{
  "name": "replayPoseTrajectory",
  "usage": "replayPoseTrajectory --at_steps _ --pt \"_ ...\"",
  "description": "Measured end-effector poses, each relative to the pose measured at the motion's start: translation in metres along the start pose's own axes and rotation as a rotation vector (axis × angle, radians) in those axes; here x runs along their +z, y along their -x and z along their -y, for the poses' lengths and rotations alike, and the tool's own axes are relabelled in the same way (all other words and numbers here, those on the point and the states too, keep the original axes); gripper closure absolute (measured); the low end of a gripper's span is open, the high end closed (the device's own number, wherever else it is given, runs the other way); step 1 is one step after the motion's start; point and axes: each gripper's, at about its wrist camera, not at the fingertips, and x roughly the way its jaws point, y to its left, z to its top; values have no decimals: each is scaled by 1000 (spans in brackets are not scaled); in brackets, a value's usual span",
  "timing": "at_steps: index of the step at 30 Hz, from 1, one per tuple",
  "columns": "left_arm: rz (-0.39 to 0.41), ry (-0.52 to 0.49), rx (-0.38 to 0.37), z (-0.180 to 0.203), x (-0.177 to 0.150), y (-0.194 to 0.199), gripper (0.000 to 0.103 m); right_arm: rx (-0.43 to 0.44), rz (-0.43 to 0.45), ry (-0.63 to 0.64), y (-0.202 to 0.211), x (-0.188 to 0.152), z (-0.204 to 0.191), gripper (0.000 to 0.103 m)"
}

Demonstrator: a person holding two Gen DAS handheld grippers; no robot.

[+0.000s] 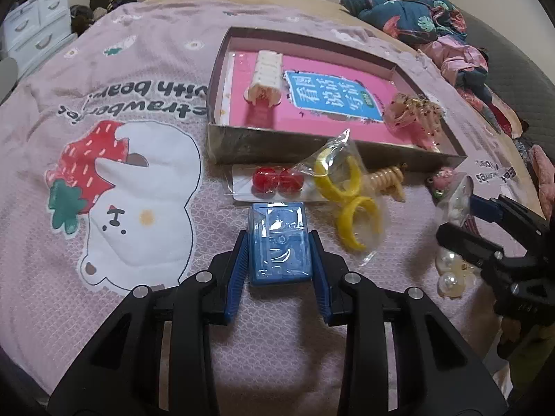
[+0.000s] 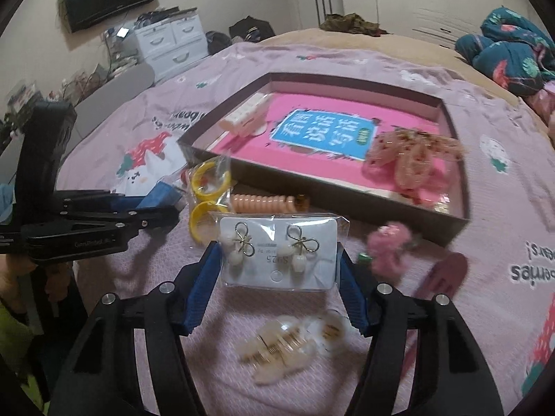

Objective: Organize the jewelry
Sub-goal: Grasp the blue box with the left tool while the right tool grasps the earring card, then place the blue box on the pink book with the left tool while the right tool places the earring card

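My left gripper [image 1: 279, 242] is shut on a blue plastic case [image 1: 279, 242] low over the pink bedspread. My right gripper [image 2: 279, 260] is shut on a bagged card of pearl bow earrings [image 2: 277, 253], held above the bed. The shallow box [image 1: 312, 145] with a pink book inside holds a cream hair claw [image 1: 265, 76] and a pink glitter claw [image 1: 416, 114]. In front of the box lie red bead earrings [image 1: 274, 180], yellow hoops in a bag [image 1: 343, 187] and a coiled peach hair tie [image 1: 388, 178].
A pearl hair clip [image 2: 288, 346] lies under my right gripper. A pink fluffy clip [image 2: 388, 246] and a dark pink comb clip [image 2: 444, 274] lie to the right. Bedding and clothes are piled at the far right [image 1: 416, 10]. White drawers [image 2: 170, 41] stand beyond the bed.
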Motion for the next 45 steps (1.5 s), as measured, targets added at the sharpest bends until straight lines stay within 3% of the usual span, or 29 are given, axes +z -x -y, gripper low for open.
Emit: replayPoseTrajectory --at_steps 15,37,45 --pt "102 -20 -31 16 24 40 78 -50 69 -72 45 -3 25 40" --pt "162 -74 -42 51 84 35 78 -140 179 -138 84 21 72 40" --pt "172 -38 -43 52 102 23 78 -155 203 -156 80 41 85 40"
